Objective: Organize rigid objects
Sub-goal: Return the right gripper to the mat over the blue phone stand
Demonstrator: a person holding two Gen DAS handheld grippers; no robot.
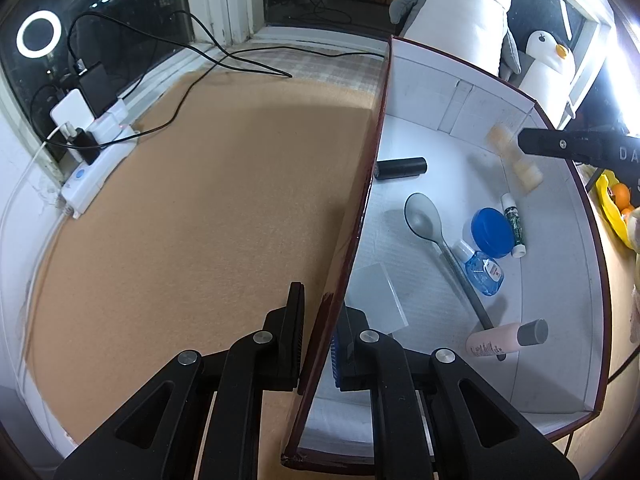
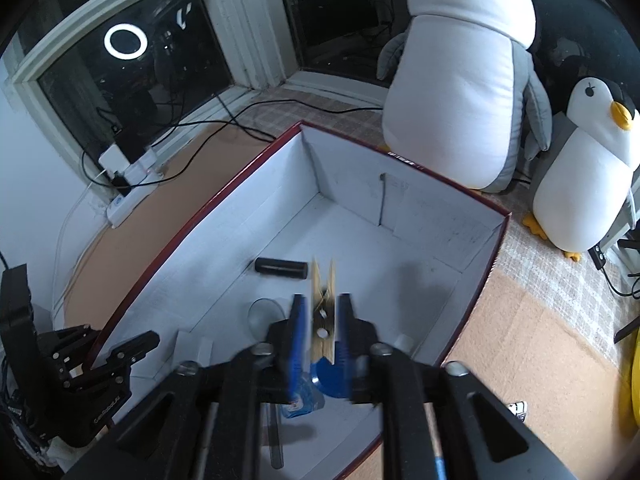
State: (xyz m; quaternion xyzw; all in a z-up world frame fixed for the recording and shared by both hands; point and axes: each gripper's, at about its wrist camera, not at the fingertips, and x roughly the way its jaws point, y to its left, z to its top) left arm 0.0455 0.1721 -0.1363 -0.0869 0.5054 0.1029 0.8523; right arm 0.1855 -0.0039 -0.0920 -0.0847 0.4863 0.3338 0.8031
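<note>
A white box with a dark red rim (image 1: 484, 76) (image 2: 404, 162) stands on the table. My left gripper (image 1: 320, 332) is shut on its left wall (image 1: 352, 256). In it lie a black cylinder (image 1: 401, 168) (image 2: 281, 268), a grey spoon (image 1: 424, 214), a blue-lidded jar (image 1: 492, 232), a small blue bottle (image 1: 482, 270), a lip balm stick (image 1: 513, 224), a pink bottle (image 1: 506, 338) and a white block (image 1: 376, 298). A wooden clothespin (image 2: 324, 316) (image 1: 514, 158), blurred, sits between the fingers of my right gripper (image 2: 322, 324) over the box; a narrow gap shows on each side.
A white power strip with chargers and black cables (image 1: 96, 160) (image 2: 128, 184) lies by the window at the left. Two plush penguins (image 2: 460, 80) (image 2: 592, 168) stand behind the box. A yellow bowl with oranges (image 1: 616, 204) is at the far right.
</note>
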